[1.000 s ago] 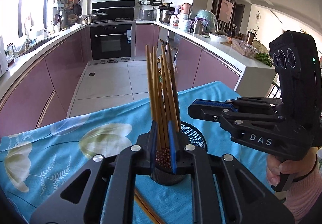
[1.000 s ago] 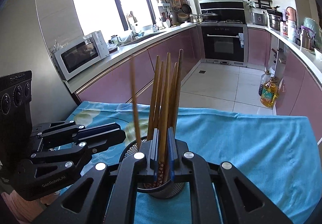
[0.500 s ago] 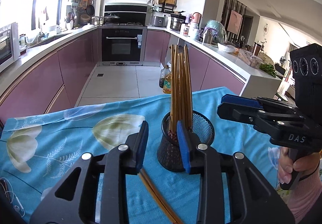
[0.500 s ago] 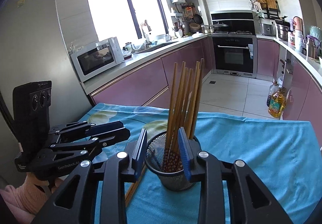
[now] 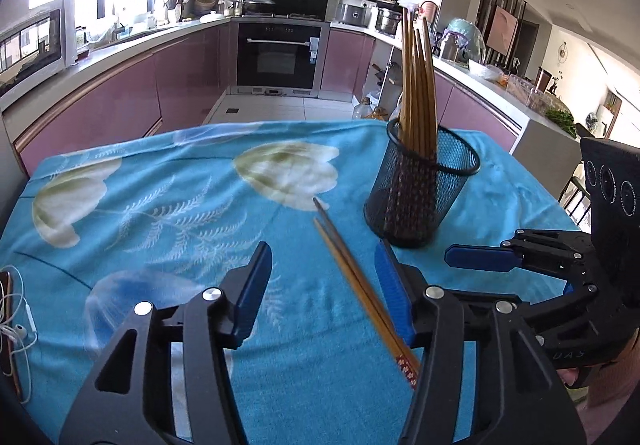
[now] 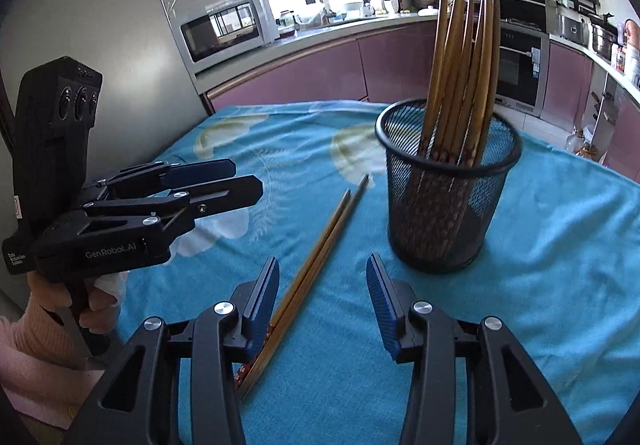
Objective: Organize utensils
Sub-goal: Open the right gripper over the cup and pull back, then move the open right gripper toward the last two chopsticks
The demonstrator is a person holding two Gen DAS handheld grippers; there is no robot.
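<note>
A black mesh holder (image 5: pixel 422 185) stands upright on the blue flowered tablecloth (image 5: pixel 160 205), with a bundle of wooden chopsticks (image 5: pixel 418 85) standing in it, their thin tips pointing up and fanning slightly apart, their patterned ends down inside the mesh. Just beside the holder, a loose pair of chopsticks (image 5: pixel 352 273) lies flat on the cloth, the two sticks side by side and close together, their patterned red ends toward the cameras. The left gripper (image 5: pixel 324 285) hangs above the cloth with its jaws spread and opening; the loose pair runs between its blue pads (image 5: pixel 256 285), near the right-hand one, and no pad presses on it. The right gripper (image 6: pixel 322 297) also has its jaws spread and opening, and the same pair passes by its left pad, with nothing pinched. In the right wrist view a hand in a pink sleeve (image 6: pixel 24 333) grips the left gripper's handle. At the cloth's left edge lies a white earphone cable (image 5: pixel 16 317). Behind the table are purple kitchen cabinets (image 5: pixel 120 93), a built-in oven (image 5: pixel 280 53) and a microwave (image 6: pixel 228 25) on the counter.
</note>
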